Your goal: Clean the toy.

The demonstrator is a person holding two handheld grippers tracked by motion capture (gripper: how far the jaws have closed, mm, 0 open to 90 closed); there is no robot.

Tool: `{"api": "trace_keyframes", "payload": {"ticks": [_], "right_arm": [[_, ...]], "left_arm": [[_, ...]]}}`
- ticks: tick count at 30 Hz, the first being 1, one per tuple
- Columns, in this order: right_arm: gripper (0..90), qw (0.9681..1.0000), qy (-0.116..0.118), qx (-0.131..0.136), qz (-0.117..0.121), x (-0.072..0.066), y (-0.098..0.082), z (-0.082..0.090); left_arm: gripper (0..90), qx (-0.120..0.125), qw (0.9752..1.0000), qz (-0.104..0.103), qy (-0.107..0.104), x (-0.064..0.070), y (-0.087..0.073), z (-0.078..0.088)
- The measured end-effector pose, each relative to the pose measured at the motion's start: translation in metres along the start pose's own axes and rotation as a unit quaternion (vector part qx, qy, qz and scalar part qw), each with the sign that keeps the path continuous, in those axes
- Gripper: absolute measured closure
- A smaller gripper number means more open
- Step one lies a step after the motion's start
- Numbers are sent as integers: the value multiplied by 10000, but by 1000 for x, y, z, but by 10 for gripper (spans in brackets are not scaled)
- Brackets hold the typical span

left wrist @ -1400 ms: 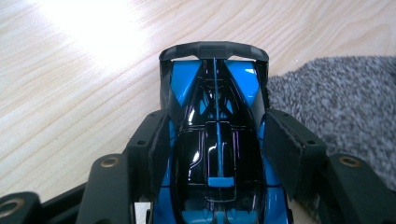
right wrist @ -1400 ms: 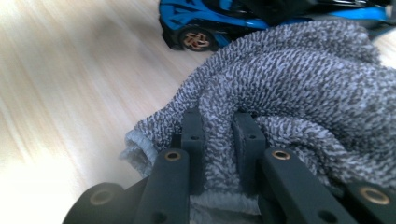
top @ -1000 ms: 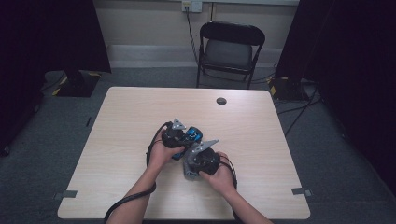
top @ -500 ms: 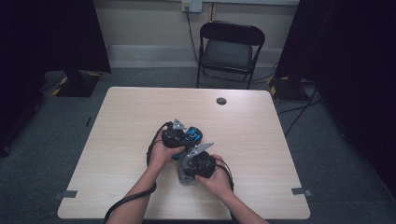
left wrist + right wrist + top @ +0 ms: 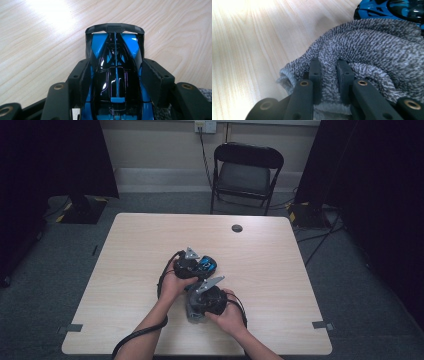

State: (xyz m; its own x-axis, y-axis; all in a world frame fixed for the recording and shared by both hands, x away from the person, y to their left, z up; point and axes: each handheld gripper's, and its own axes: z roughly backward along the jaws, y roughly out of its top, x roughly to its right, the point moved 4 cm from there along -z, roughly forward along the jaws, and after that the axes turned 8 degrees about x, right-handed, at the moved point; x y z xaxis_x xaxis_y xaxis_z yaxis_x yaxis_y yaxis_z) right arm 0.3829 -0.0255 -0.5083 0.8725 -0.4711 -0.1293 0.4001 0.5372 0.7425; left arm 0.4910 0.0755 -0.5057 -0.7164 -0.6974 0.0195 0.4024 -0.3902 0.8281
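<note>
From above I see both my forearms coming in from the near edge of the table [image 5: 125,250], angled toward each other so the two tools sit close together just near of the table's middle. My left hand [image 5: 172,282] wraps the body of the left gripper [image 5: 197,265], which points away from me and a little to the right, its grey three-cornered plate facing up. In the left gripper view its jaws are clamped on the flanks of a blue and black toy car [image 5: 115,62], one pad [image 5: 82,77] against each side, with the car's dark wing end sticking out past the tips over the bare wood. From above, the car [image 5: 206,265] sits at the front of that gripper, on or just over the tabletop; I cannot tell which. My right hand [image 5: 227,312] cups the right gripper [image 5: 192,312] from the right, nearer to me than the left one, with its nose turned leftward and toward me. In the right gripper view its jaws are pinched nearly together on a fold of grey knitted cloth [image 5: 367,50], which bunches up between the fingers [image 5: 315,72] and lies on the table just beside the car [image 5: 392,8].
</note>
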Motion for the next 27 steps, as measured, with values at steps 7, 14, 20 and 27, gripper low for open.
{"api": "trace_keyframes", "payload": {"ticks": [7, 14, 20, 27], "right_arm": [[777, 9998, 220, 17, 0, -4, 0, -2], [777, 9996, 286, 1, 50, -7, 1, -3], [777, 9993, 356, -6, 97, -11, 0, -3], [777, 9990, 415, -21, 165, -16, 1, -4]], "left_arm": [[419, -1, 10000, 14, 9, 0, 0, 0], [419, -27, 10000, 15, 8, 0, 0, 1], [420, 3, 10000, -9, 27, 0, 0, 1], [419, -30, 10000, 10, 1, 0, 0, 1]]}}
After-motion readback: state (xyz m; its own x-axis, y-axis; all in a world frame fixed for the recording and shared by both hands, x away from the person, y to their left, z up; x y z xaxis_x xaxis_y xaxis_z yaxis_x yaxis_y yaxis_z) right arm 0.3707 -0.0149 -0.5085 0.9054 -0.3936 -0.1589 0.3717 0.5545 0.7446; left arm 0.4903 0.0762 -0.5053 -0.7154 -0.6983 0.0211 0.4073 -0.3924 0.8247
